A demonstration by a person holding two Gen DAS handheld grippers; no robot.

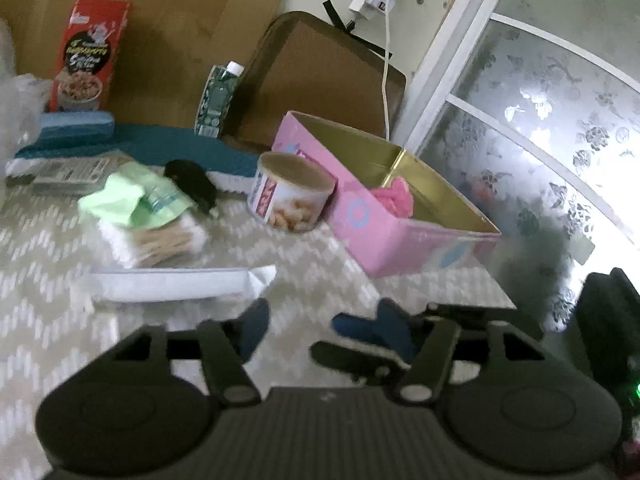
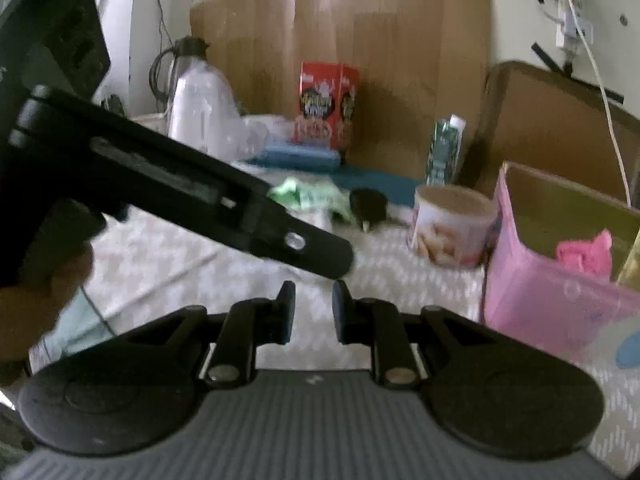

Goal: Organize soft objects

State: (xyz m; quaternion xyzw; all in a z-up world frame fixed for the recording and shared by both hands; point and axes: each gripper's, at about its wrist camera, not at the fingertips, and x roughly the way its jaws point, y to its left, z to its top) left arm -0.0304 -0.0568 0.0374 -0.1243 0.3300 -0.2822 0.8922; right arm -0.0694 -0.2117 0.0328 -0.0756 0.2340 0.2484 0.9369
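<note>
Two handheld grippers over a zigzag-patterned cloth, pink box at right.

The left gripper (image 1: pixel 296 330) stands parted with nothing between its blue-padded fingers; the right gripper (image 2: pixel 314 308) is narrowly parted and empty too. A pink soft item (image 1: pixel 394 196) lies inside the pink box (image 1: pixel 384 236). A snack can (image 1: pixel 290 192) stands just left of the box, a green packet (image 1: pixel 136 200) farther left.

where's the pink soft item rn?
In both wrist views the pink soft item lies inside the open pink box, right of the can.
</note>
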